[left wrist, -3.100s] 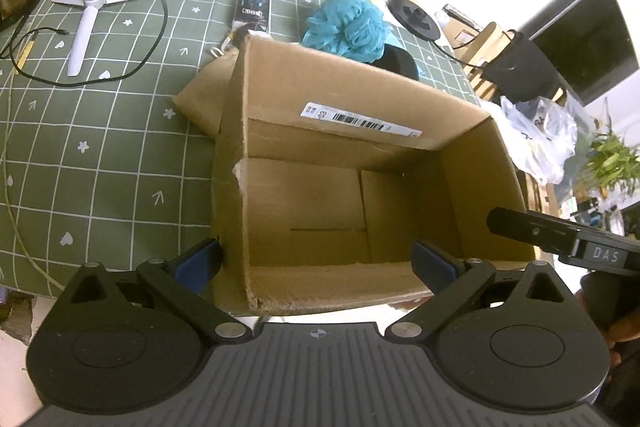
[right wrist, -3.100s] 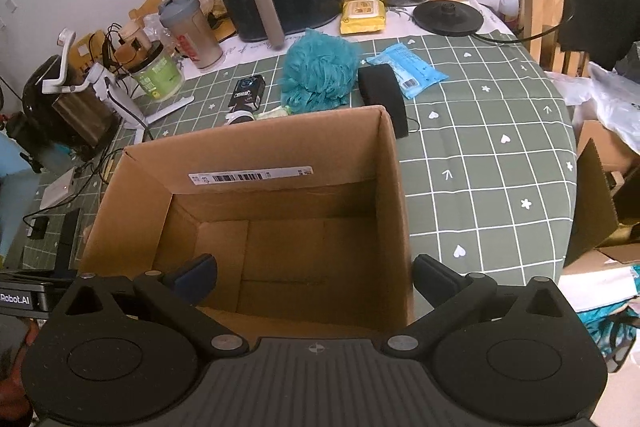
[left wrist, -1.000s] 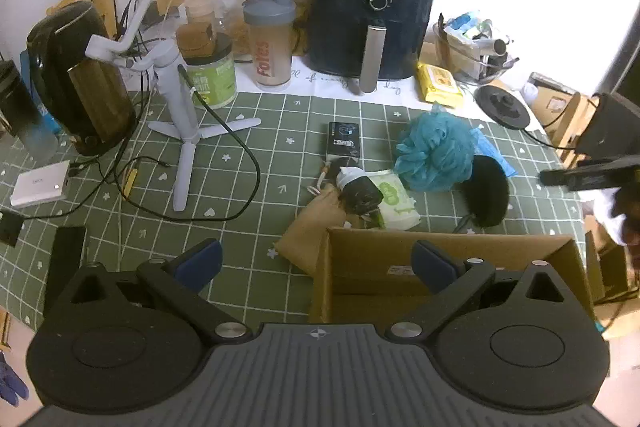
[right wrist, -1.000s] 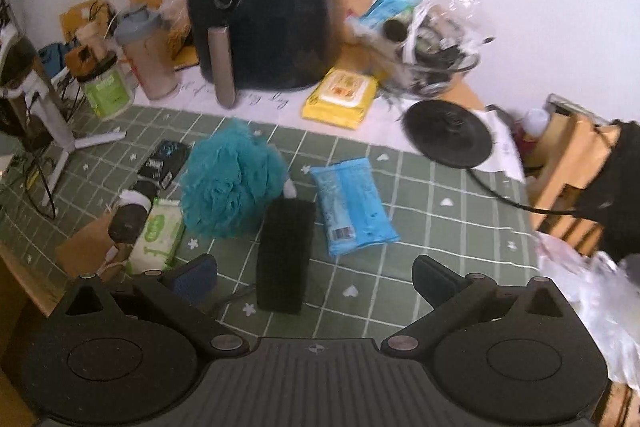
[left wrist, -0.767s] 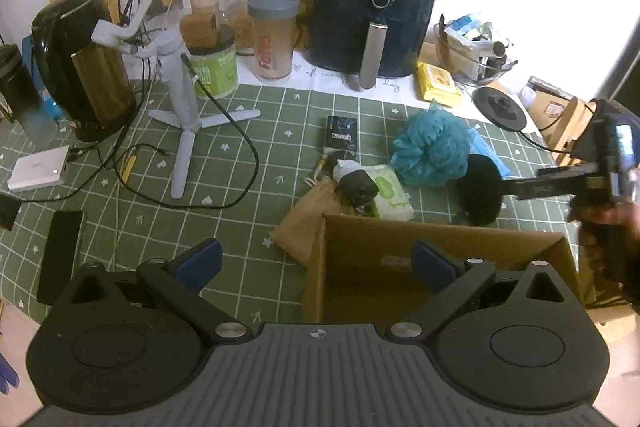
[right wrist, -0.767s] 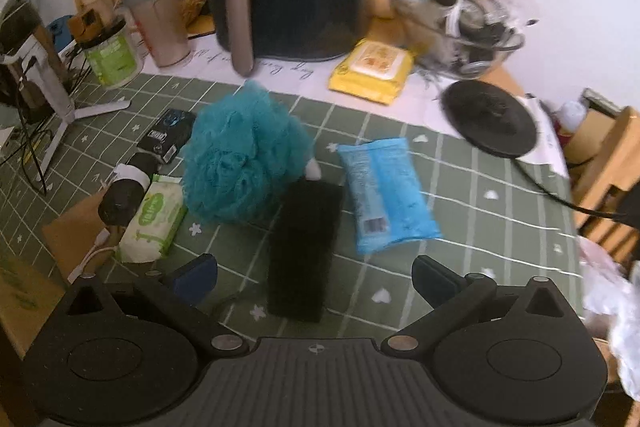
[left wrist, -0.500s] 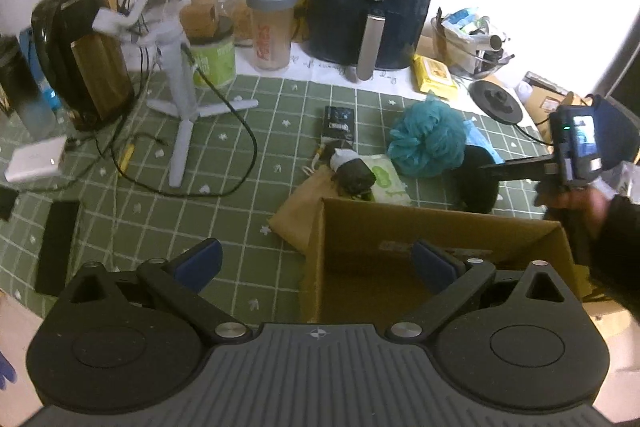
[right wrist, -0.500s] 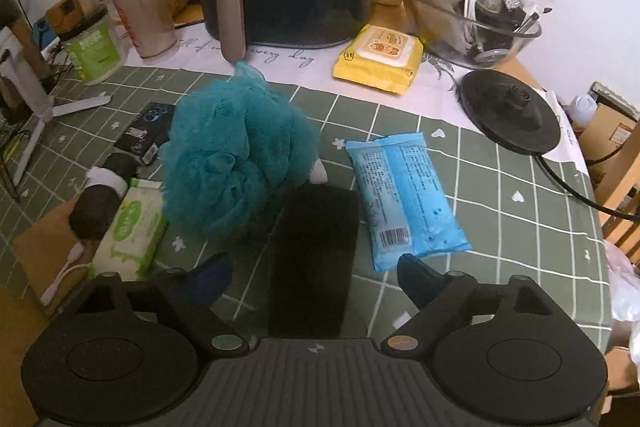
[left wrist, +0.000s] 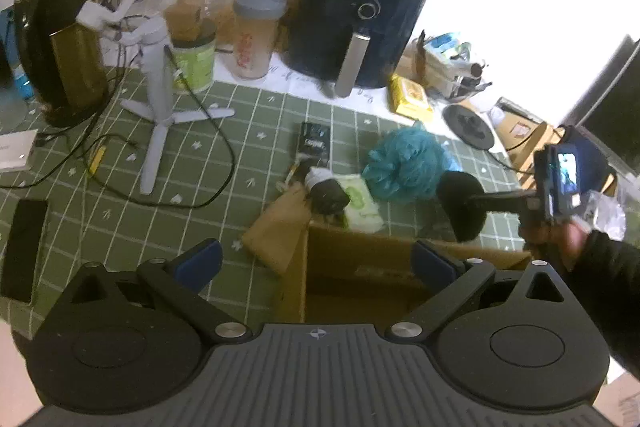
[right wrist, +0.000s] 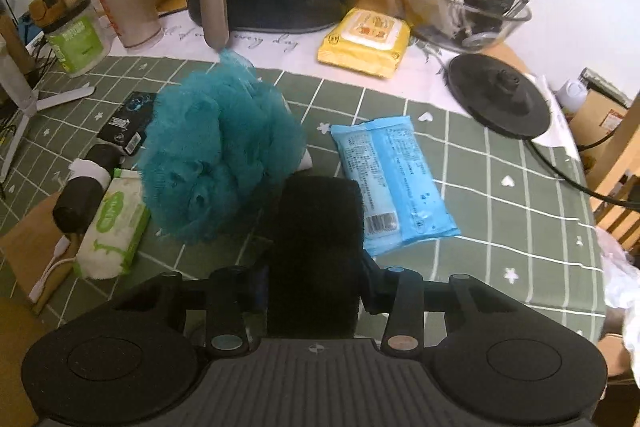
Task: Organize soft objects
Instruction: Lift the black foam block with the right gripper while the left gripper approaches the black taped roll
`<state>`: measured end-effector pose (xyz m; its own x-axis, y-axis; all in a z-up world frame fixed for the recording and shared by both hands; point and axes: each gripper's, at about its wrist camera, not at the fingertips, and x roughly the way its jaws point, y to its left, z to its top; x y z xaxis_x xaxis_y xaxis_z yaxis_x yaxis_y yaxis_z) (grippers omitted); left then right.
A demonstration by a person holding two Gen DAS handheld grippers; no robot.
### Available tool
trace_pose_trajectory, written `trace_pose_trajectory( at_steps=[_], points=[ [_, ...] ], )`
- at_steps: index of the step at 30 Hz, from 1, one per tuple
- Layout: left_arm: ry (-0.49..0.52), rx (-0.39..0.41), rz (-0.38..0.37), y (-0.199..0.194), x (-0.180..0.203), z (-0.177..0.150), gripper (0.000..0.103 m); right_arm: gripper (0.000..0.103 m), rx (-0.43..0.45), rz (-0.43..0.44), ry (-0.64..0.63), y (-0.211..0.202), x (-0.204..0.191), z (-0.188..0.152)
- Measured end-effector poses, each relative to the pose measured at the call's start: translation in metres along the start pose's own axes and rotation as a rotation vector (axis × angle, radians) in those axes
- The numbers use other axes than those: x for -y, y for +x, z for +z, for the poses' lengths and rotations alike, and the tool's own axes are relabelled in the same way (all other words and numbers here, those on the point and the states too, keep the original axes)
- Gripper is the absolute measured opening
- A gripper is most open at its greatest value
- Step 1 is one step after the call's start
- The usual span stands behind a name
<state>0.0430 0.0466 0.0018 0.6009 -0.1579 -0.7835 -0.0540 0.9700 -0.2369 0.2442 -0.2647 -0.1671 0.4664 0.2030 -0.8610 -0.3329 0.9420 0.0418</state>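
Teal loofah (right wrist: 220, 155) touching black pad (right wrist: 316, 243), blue pack (right wrist: 390, 179) beside.

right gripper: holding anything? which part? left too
The right gripper is closing its fingers around the near end of the black sponge, one on each long side; it is not lifted yet. The left gripper is open and holds nothing.

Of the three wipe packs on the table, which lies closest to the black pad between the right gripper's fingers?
The light blue wipe pack, touching the black pad's right edge; the green-and-white pack lies beyond the teal loofah, the yellow pack far back.
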Motion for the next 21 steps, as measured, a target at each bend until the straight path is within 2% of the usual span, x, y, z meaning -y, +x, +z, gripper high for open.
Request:
trace_pose_trajectory(
  at_steps=[12, 21],
  points=[
    [0.095, -0.020, -0.103, 0.034, 0.008, 0.032, 0.103, 0.044, 0.098, -0.035, 0.089, -0.076, 0.011, -0.021],
    [0.203, -0.015, -0.130, 0.046, 0.010, 0.050, 0.103, 0.044, 0.154, -0.026, 0.142, -0.118, 0.019, -0.039]
  ],
)
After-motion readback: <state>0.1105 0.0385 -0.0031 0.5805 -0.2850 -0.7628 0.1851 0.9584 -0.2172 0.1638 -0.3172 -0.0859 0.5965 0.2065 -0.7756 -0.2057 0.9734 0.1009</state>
